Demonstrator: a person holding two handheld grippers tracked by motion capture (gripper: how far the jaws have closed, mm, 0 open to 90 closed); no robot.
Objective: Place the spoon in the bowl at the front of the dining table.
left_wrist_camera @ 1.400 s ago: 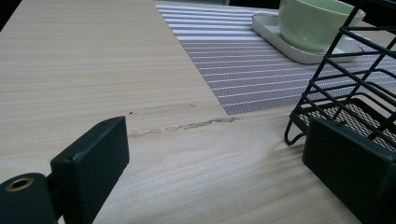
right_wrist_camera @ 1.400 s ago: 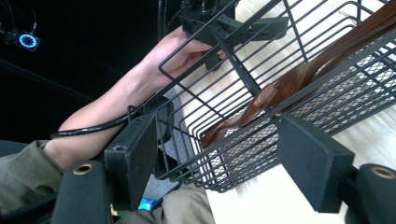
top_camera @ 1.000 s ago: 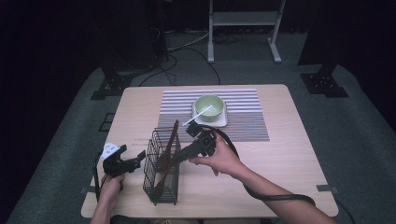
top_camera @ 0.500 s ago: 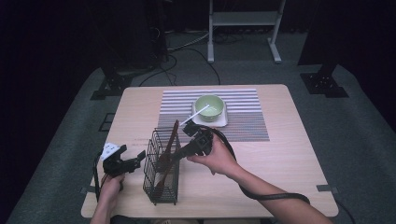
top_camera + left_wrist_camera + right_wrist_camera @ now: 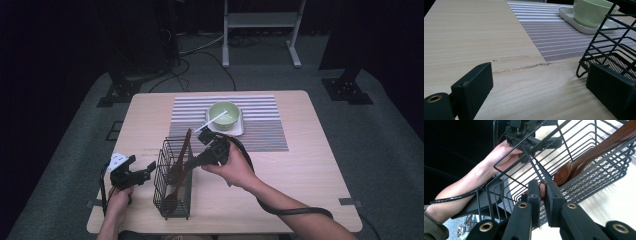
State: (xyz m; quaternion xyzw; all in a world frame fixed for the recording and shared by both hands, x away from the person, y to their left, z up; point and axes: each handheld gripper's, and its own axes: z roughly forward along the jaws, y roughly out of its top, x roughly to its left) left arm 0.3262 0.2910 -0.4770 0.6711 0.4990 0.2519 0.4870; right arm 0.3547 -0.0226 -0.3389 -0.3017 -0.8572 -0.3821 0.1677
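Observation:
A black wire basket (image 5: 172, 180) stands on the table's near left part. My right gripper (image 5: 190, 163) reaches over its right rim, shut on the handle end of a brown wooden utensil (image 5: 542, 190) that hangs down inside the basket (image 5: 579, 182). A second wooden spoon (image 5: 185, 144) leans in the basket, its bowl (image 5: 566, 171) low against the wire. My left gripper (image 5: 146, 167) rests open on the table just left of the basket (image 5: 609, 47), nothing between its jaws.
A striped placemat (image 5: 260, 132) lies at the table's far middle. On it sits a white plate (image 5: 240, 130) with a green bowl (image 5: 223, 114) and a white spoon (image 5: 212, 121). Beyond the table are stands and cables on grey floor.
The right hand has shifted slightly away from me with the wooden utensil still in the basket. The left gripper has stayed put.

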